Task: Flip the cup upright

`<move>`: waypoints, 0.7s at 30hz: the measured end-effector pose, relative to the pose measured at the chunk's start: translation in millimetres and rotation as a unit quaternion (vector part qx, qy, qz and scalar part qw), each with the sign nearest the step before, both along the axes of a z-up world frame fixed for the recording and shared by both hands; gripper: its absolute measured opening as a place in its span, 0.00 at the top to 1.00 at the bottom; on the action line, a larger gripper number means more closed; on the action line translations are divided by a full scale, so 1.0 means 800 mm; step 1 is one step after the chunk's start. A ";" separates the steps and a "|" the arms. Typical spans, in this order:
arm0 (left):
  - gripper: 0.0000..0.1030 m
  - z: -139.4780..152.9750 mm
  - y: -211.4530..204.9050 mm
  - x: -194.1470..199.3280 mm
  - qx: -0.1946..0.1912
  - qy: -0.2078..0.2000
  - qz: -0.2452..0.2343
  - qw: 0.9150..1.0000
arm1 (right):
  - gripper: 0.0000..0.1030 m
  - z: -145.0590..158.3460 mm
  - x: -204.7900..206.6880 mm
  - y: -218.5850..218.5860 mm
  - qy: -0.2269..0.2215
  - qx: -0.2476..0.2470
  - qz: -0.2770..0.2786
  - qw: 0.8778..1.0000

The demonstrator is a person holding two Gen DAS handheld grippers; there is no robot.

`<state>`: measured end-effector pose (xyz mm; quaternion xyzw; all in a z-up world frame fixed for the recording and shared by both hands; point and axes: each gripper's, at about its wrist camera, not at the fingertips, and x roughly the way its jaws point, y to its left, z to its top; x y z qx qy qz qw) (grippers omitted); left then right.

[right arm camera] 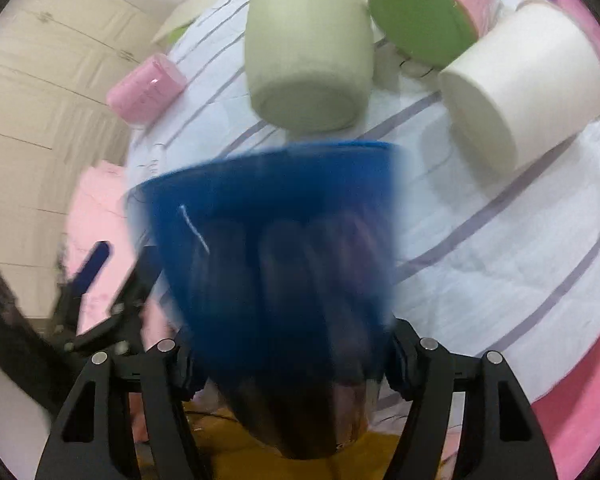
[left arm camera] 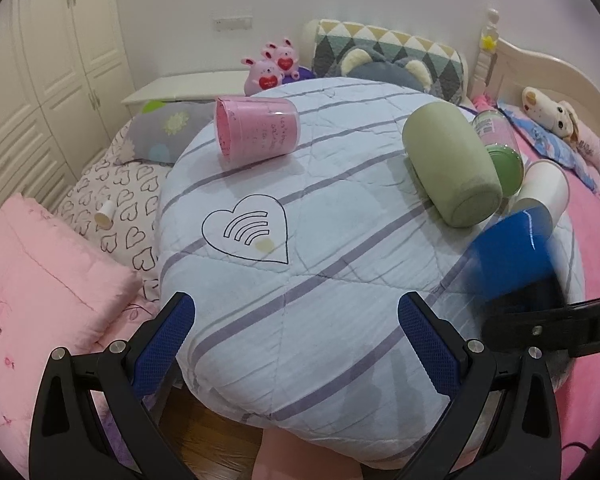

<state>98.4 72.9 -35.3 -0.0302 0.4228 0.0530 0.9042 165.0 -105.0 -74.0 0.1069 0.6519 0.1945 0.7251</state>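
Note:
My right gripper (right arm camera: pixel 290 344) is shut on a blue translucent cup (right arm camera: pixel 276 248), blurred by motion, tilted with its base pointing away from the camera. In the left wrist view the blue cup (left arm camera: pixel 508 252) hangs at the right above the round quilted cushion (left arm camera: pixel 300 280), with the right gripper's black body (left arm camera: pixel 548 328) behind it. My left gripper (left arm camera: pixel 296 320) is open and empty over the cushion's near edge. Lying on their sides on the cushion are a pink cup (left arm camera: pixel 256 130), a sage green cup (left arm camera: pixel 452 168), a white cup (left arm camera: pixel 544 192) and a clear pink cup with a green base (left arm camera: pixel 500 152).
The cushion lies on a bed with a pink folded quilt (left arm camera: pixel 32 272), heart-print pillow (left arm camera: pixel 116 192), plush toys (left arm camera: pixel 272 66) and a headboard (left arm camera: pixel 540 68). White wardrobe doors (left arm camera: pixel 40 64) stand at the left. Wooden floor (left arm camera: pixel 208 432) shows below.

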 end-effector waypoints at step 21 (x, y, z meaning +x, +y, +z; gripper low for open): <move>0.00 0.026 -0.032 -0.015 -0.025 -0.011 -0.007 1.000 | 0.23 0.055 -0.044 -0.033 -0.079 -0.022 0.034 0.996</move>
